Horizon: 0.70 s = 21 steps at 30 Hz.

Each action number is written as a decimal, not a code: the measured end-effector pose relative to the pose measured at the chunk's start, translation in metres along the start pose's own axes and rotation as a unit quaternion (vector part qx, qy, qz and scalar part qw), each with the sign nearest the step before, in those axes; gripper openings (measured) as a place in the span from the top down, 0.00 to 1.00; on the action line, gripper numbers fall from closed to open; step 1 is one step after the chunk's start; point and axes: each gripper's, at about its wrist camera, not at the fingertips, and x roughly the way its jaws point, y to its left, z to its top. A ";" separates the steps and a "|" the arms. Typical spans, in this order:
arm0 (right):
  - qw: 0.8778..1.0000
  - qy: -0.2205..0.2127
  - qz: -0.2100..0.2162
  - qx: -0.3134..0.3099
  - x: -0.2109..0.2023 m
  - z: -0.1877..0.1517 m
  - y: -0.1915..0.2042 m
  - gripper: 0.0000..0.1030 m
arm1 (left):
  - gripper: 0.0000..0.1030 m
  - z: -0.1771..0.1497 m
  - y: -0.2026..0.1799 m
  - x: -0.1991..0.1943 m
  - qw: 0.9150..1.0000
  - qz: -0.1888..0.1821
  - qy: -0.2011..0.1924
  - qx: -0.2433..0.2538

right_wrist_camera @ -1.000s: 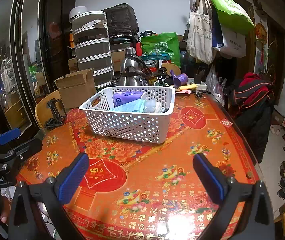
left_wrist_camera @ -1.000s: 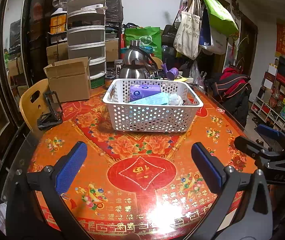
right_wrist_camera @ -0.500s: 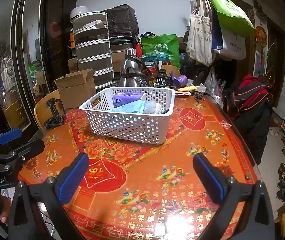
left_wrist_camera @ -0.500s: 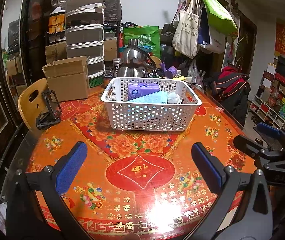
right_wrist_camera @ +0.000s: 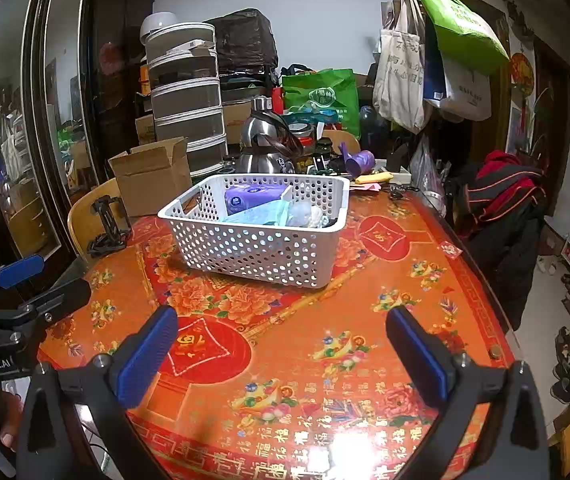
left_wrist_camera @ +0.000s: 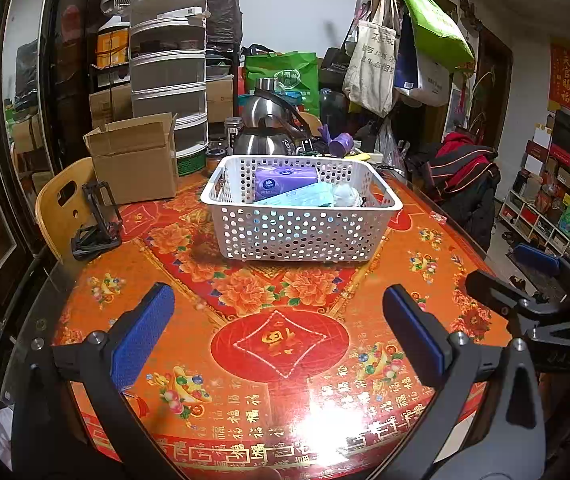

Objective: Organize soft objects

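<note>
Left wrist view: both the left gripper (left_wrist_camera: 278, 328) and right gripper (right_wrist_camera: 281, 348) are being held wide apart, empty, so the light basket (left_wrist_camera: 300, 232) is probably risking being shoved across the slick counter (left_wrist_camera: 285, 344).

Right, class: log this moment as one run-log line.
left gripper: open, empty | right gripper: open, empty | white basket: on table, holds purple tissue pack, blue masks | both grippers short of basket

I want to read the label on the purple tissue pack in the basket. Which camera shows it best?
The left wrist view: the purple tissue pack faces the camera nearly square, its top and logo above the basket rim. In the right wrist view the pack sits at an angle, partly behind the teal item.
</note>
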 end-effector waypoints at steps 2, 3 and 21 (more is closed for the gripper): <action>1.000 0.000 0.000 0.000 0.000 0.000 0.000 0.00 | 0.00 0.000 0.000 0.000 1.000 0.000 0.000 0.000; 1.000 0.000 0.000 0.000 0.000 0.000 0.000 0.00 | 0.00 -0.001 0.000 0.000 1.000 0.000 0.001 0.001; 1.000 0.000 -0.004 -0.003 0.000 0.000 -0.001 0.00 | 0.00 -0.002 -0.001 0.000 1.000 -0.002 0.002 0.003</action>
